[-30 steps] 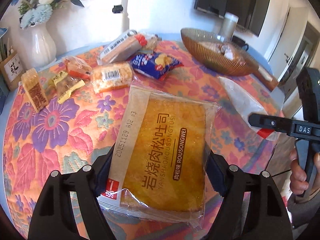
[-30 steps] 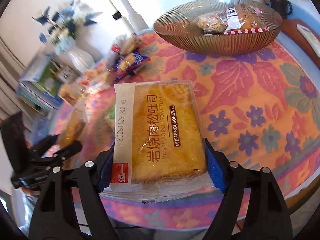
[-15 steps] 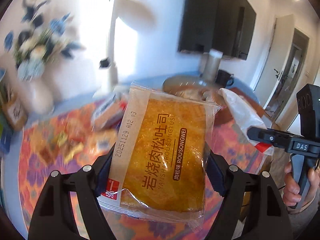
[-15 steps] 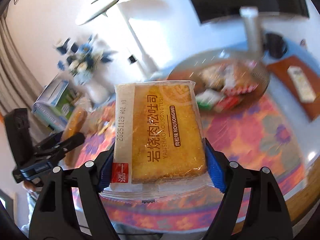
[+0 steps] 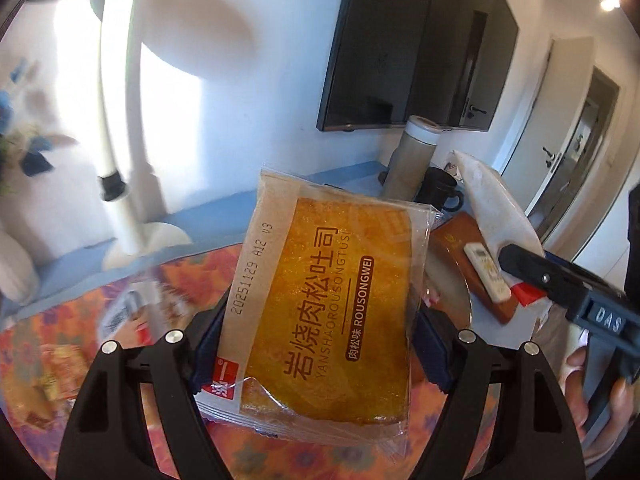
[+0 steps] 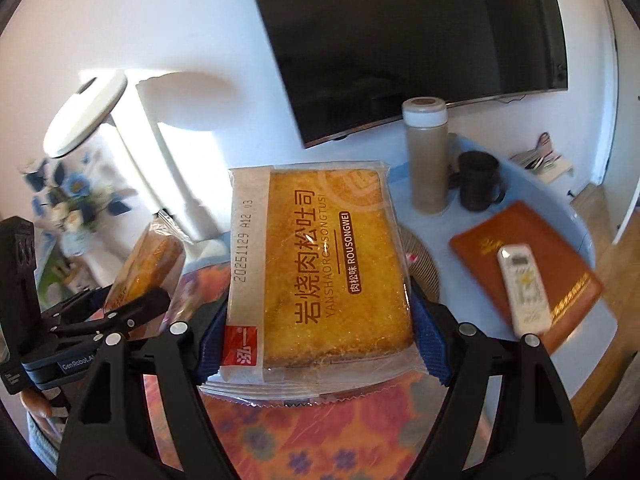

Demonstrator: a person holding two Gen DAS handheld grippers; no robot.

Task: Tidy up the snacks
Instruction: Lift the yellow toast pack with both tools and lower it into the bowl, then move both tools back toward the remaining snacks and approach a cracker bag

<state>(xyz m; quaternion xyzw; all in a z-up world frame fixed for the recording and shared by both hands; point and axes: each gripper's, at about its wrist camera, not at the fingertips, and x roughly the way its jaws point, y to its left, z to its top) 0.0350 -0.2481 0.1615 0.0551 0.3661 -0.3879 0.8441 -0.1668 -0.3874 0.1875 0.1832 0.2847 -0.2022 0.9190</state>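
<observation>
My left gripper [image 5: 316,344] is shut on a clear packet of golden toast [image 5: 332,292], held up high above the flowered table. My right gripper [image 6: 316,332] is shut on a second, identical toast packet [image 6: 320,268], also raised. In the left wrist view the right gripper's packet [image 5: 492,208] shows edge-on at the right; in the right wrist view the left gripper's packet [image 6: 148,264] shows at the left. The ribbed snack bowl [image 6: 424,268] lies just behind the right packet, mostly hidden.
A thermos [image 6: 426,156], a dark mug [image 6: 478,182], a brown book [image 6: 528,272] with a white remote [image 6: 522,290] sit at the back right. A white lamp [image 5: 120,184] and flower vase [image 6: 76,204] stand at the left. Loose snacks [image 5: 60,364] lie blurred on the tablecloth.
Both grippers have lifted and tilted up with their toast packets; the view has swung from the table top toward the wall, the TV and the bowl's far side.
</observation>
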